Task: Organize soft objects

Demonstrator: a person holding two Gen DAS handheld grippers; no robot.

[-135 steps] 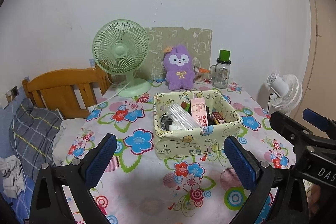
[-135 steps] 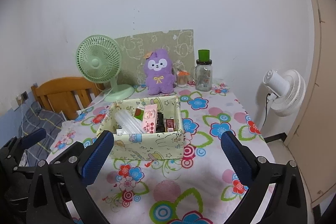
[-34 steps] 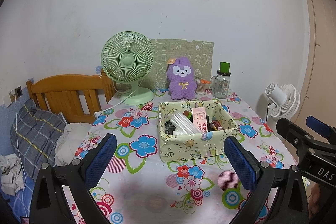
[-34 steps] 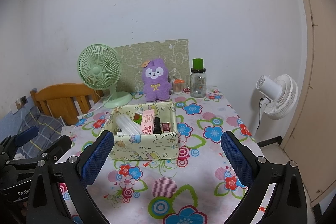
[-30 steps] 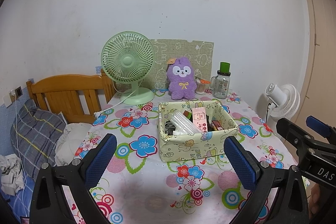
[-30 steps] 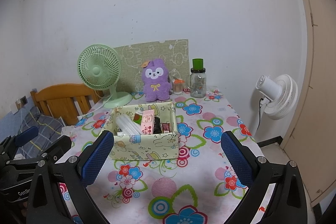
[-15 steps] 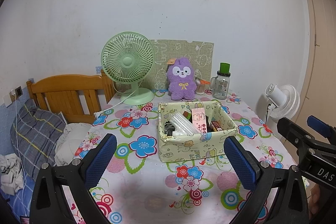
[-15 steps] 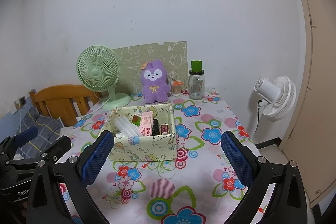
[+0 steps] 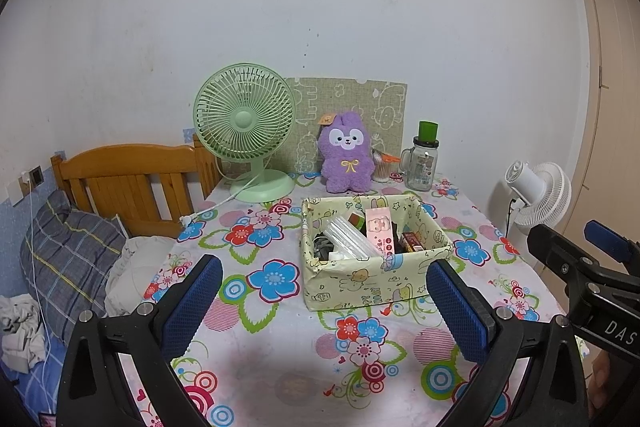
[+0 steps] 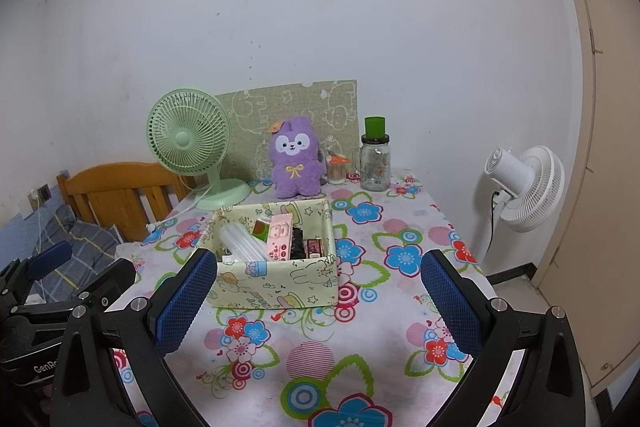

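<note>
Both tools, left [image 9: 323,301] and right [image 10: 319,291], are hovering wide and empty, framing the box [image 9: 376,281] below the upright plush [image 9: 347,158] on the worktop [image 9: 288,367].

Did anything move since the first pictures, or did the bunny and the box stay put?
Only the grippers moved: the left gripper and right gripper drew back and up from the table, jaws open and empty. The bunny, box and fan stayed put.

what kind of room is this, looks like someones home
Most likely a bedroom at home: a wooden bed headboard with a plaid pillow sits beside a table in a floral tablecloth, with a purple plush toy against the wall.
</note>
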